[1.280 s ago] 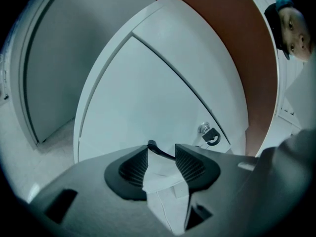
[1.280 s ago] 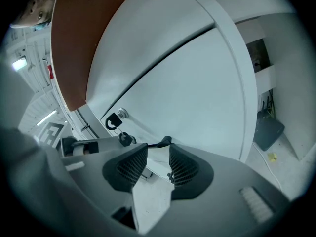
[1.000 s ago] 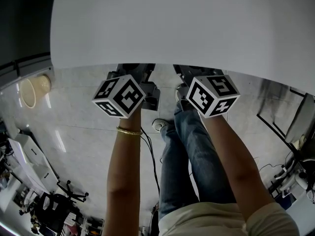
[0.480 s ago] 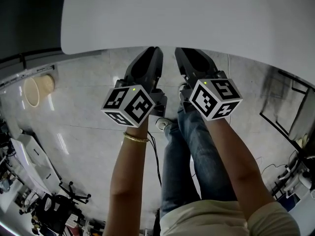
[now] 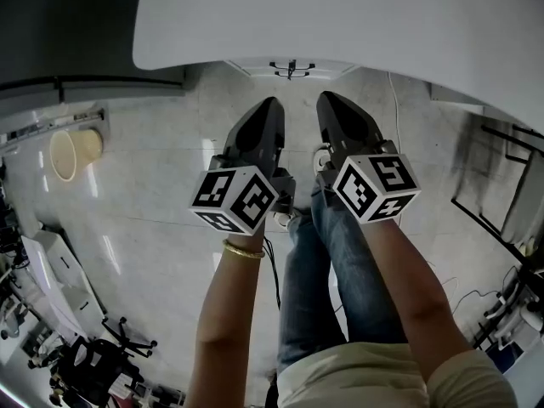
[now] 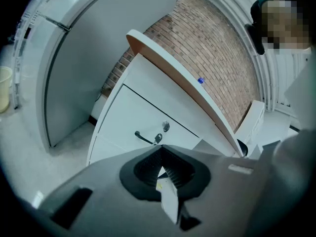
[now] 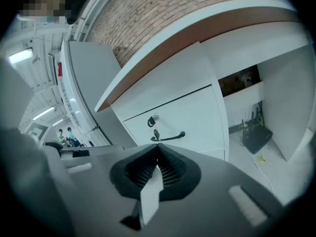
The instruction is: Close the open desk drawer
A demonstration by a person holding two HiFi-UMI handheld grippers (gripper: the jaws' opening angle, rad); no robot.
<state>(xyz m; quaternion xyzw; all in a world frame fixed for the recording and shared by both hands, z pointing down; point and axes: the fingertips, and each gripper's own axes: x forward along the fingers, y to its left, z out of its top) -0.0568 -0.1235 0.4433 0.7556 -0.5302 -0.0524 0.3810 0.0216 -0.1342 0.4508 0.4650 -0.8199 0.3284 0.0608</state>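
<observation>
Pale, glossy floor tiles (image 5: 144, 219) spread out below me, and the white desk top (image 5: 340, 24) overhangs them at the far side. Nearest to me are my jeans (image 5: 314, 296) and the gold bangle (image 5: 245, 251) on my left wrist.

Beyond my hands I hold the left gripper (image 5: 271, 105) and the right gripper (image 5: 326, 99) side by side, close but not touching, both pointing towards the desk and tilted a little downward. Both pairs of jaws have just been closing. Each pair is now pressed together with nothing between them, and neither touches any furniture.

Past the jaw tips stands the white pedestal with the drawer (image 7: 182, 115). As far as I can tell, its front lies flush with the cabinet face. A dark bar handle (image 7: 170, 138) sits low on the front, with a round lock (image 7: 152, 118) just above it. The left gripper view shows the same handle (image 6: 143, 138).

To the right, in the open knee space, a black router (image 7: 256, 135) rests on the floor. A beige bin (image 5: 68, 153) stands well off to my left. Behind the desk rises a brick wall (image 6: 212, 48).
</observation>
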